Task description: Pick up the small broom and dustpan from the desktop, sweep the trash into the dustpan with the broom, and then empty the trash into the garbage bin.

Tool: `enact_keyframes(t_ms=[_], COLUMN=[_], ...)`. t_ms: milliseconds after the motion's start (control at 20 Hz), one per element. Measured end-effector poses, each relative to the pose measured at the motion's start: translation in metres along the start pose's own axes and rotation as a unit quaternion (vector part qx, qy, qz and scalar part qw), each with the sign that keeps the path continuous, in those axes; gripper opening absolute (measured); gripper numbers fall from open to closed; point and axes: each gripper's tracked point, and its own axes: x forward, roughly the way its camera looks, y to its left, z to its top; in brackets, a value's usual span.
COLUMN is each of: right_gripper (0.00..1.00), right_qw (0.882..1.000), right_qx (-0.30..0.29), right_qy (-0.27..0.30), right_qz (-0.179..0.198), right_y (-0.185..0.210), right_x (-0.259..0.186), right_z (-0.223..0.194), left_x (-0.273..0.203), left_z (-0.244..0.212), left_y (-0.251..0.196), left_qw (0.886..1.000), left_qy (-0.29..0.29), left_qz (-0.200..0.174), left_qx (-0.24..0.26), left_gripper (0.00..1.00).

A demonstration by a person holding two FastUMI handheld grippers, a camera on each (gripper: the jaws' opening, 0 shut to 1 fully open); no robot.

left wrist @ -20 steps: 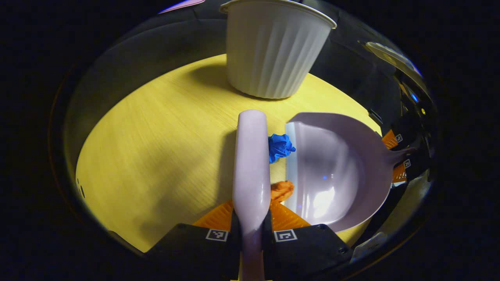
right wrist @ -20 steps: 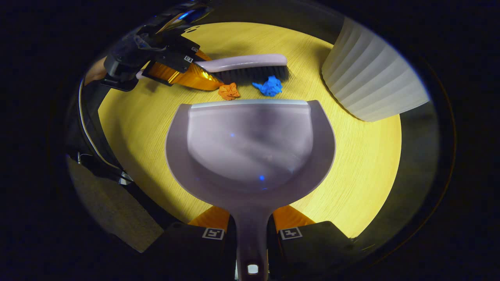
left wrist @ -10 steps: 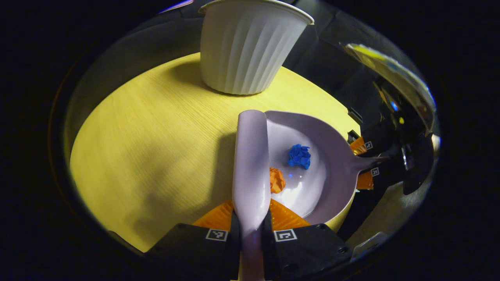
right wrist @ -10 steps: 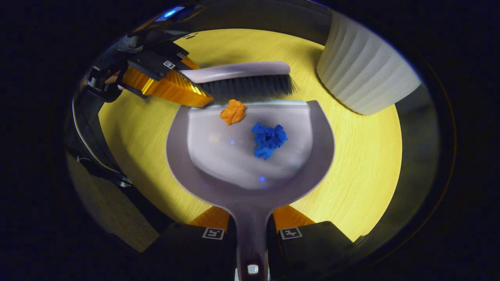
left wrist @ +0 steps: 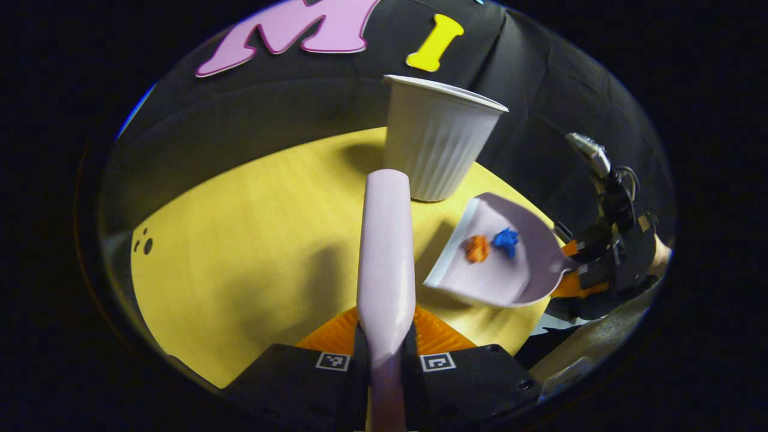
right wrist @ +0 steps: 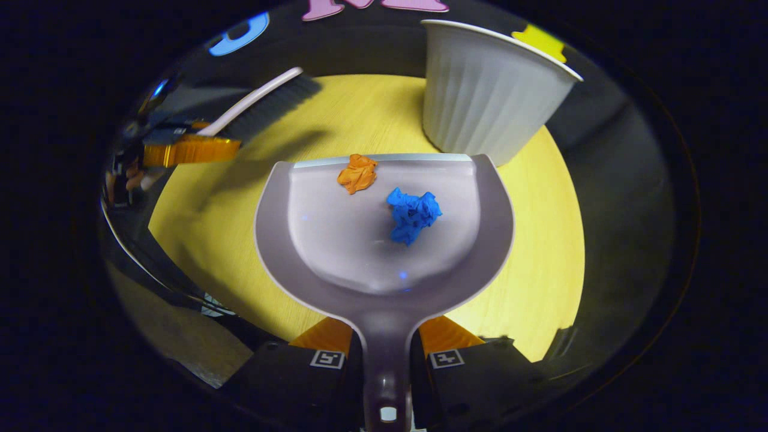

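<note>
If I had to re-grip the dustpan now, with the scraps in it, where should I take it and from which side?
Take the dustpan by its narrow rear handle, coming from behind as the right tool does now. The handle is slim; the tray is wide and holds the orange scrap and blue scrap near the open front lip.

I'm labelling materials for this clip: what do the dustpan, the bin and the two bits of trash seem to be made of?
Dustpan: likely smooth, glossy moulded plastic; light glints off its pale surface.
Bin: probably thin white plastic with a matte look, its wall ribbed top to bottom.
Orange scrap and blue scrap: apparently crumpled paper, full of sharp creases, though foil or film can't be excluded.
</note>
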Motion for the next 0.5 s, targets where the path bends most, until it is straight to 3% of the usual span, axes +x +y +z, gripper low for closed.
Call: enact_keyframes(t_ms=[150,200,350,500], right_gripper=[0.4,0.36,0.41,0.36], right_qw=[0.999,0.999,0.997,0.995], right_qx=[0.027,0.032,0.053,0.08], right_qy=[-0.013,-0.019,-0.035,-0.053], right_qz=[-0.019,-0.026,-0.033,-0.036], right_y=[-0.023,-0.028,-0.04,-0.055], right_x=[-0.039,-0.054,-0.095,-0.123], right_z=[0.019,0.027,0.054,0.079], left_x=[-0.024,-0.029,-0.031,-0.032], left_z=[-0.025,-0.034,-0.053,-0.064], left_y=[0.025,0.029,0.025,0.02], left_qw=[1.0,0.999,0.999,0.999], left_qy=[0.004,0.005,0.007,0.006], left_qz=[0.008,0.009,0.007,0.001], left_qx=[-0.029,-0.036,-0.045,-0.045], left_gripper=[0.27,0.28,0.28,0.28])
